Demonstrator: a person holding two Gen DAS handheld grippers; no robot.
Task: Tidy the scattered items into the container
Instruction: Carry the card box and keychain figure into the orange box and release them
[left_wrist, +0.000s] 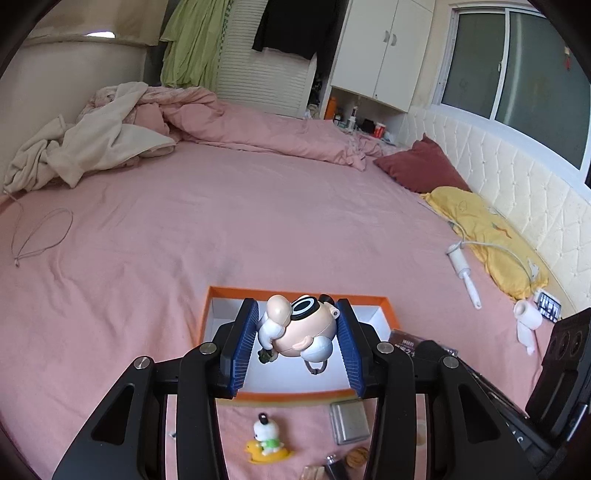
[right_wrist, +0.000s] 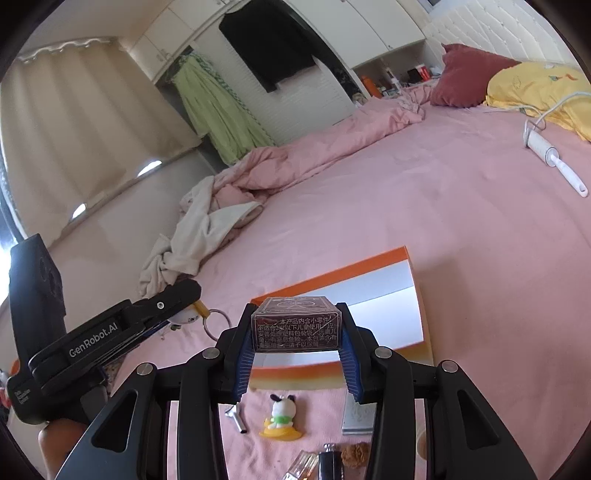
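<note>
Cartoon figure toy (left_wrist: 300, 329) clamped sideways between left gripper (left_wrist: 301, 343) pads, orange-rimmed box (left_wrist: 295, 396) open directly beyond and below. Dark printed carton (right_wrist: 295, 325) pinched crosswise in right gripper (right_wrist: 295, 350), same box just ahead. Both about equally near.

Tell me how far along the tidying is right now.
Nothing visibly sits in the orange box yet. In hand: the left tool grips a cartoon figure; the right tool grips a small printed box. Left on the bed: the dog toy, a silver case, and several small bits.
</note>
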